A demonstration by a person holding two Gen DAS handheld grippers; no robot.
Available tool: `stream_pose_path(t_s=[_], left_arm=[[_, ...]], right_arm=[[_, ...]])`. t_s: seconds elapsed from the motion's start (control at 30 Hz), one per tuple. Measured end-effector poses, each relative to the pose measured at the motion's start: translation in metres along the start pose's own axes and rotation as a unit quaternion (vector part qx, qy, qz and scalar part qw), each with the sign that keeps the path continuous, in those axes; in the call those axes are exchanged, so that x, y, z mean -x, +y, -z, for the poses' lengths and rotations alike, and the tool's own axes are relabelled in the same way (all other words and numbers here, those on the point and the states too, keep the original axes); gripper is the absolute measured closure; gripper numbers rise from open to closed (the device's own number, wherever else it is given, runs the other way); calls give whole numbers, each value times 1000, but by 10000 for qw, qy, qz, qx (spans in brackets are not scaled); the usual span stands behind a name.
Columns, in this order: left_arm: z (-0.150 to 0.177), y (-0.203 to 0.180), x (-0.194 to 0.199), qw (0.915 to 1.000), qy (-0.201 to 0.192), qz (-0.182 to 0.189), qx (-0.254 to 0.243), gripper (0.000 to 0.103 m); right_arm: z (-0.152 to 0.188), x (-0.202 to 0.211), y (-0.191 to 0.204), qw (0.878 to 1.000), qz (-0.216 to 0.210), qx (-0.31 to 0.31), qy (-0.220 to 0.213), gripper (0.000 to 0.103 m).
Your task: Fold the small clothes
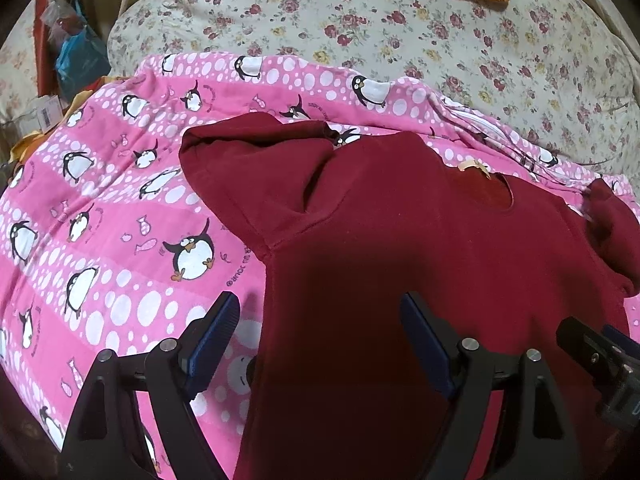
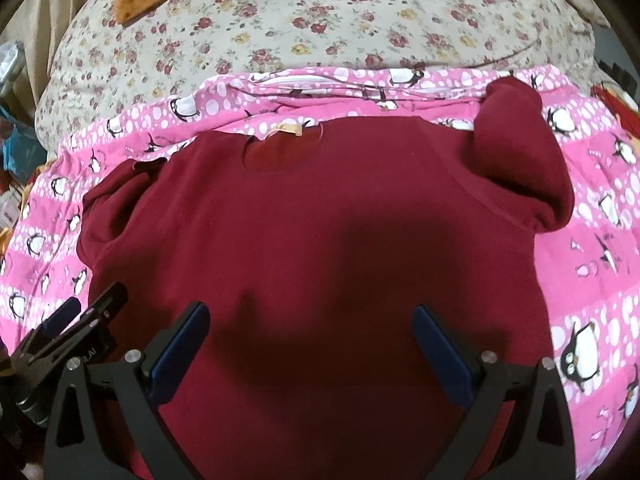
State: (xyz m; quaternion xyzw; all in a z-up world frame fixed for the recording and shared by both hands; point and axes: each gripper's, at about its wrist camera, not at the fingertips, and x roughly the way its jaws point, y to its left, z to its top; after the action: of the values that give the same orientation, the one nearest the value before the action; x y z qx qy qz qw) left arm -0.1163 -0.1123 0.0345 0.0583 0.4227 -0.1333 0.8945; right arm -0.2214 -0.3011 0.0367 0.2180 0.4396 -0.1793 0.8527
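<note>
Left wrist: left gripper (image 1: 320,340) spread wide, empty, over the near left edge of the dark red shirt (image 1: 400,240), which lies flat on the pink penguin blanket (image 1: 100,220), collar away, long axis straight ahead. Left sleeve (image 1: 256,176) ahead-left, nearest this arm

Right wrist: right gripper (image 2: 310,346) also wide and empty, centred over the shirt body; right sleeve (image 2: 520,152) bunched far right
</note>
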Motion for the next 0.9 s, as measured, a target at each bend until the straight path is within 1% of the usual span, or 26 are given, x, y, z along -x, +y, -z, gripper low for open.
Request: stream_pose_path(t_s=[0.2, 0.9], left_arm=[[-2, 2, 0, 10000, -8, 4, 37, 39], [-5, 10, -2, 9999, 13, -23, 155, 39]], right_arm=[[0, -3, 8, 9998, 78, 171, -23, 1], [0, -7, 14, 9996, 112, 251, 5, 1]])
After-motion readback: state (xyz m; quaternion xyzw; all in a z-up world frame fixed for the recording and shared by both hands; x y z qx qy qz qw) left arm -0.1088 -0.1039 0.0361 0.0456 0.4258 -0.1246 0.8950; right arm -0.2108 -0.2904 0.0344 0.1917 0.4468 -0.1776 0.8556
